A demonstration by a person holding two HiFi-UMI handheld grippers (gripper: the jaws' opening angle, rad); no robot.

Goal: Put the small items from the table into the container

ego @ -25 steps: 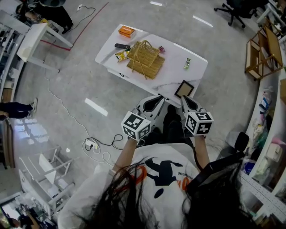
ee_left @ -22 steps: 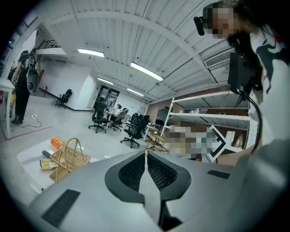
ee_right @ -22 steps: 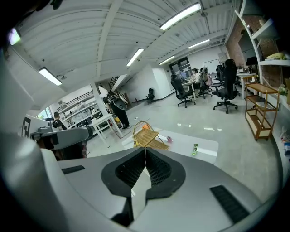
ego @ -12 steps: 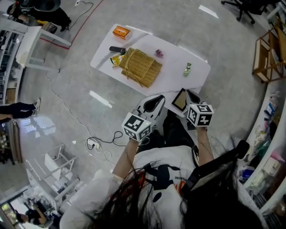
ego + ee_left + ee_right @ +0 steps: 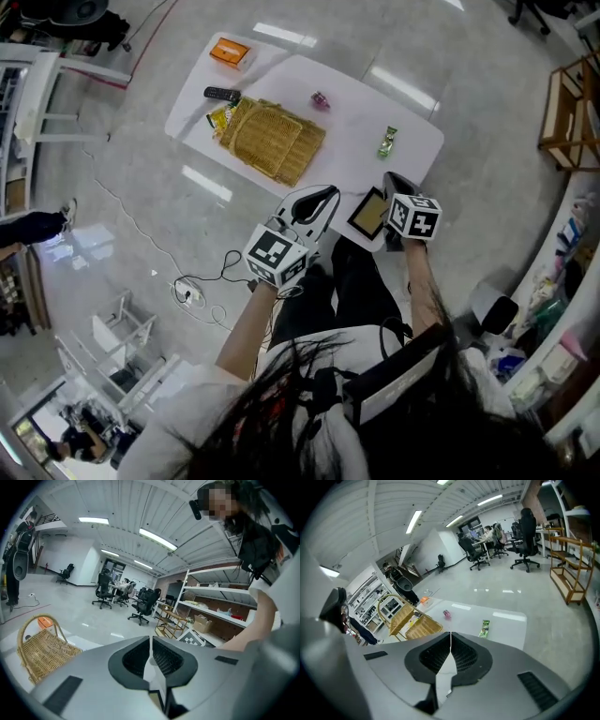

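Compared with one second ago, both of my grippers have come forward and down toward the white counter [image 5: 412, 131]. Before, they were held in front of the body, short of its near edge. Now the right gripper [image 5: 390, 178] shows over the near corner, just beside a dark framed tile [image 5: 367, 214]. The left gripper [image 5: 328, 194] shows at the near edge. Both pairs of fingers are clenched together, with nothing between them.

The wicker basket [image 5: 272, 141] stands on the left half of the counter, ahead of the left fingers and well apart from them. A green packet [image 5: 386, 142] lies ahead of the right fingers, near but not touched. A small pink item [image 5: 321, 99] lies further on, beside the basket's far side. A yellow packet [image 5: 217, 117] and a black remote [image 5: 222, 94] lie at the basket's left end. An orange box [image 5: 230, 53] sits at the far left corner.

A bare stretch of counter top runs between the basket and the green packet. On the floor to the left lies a cable with a power strip [image 5: 190, 297], and a wooden rack [image 5: 567, 112] stands at the right, well apart from the counter.
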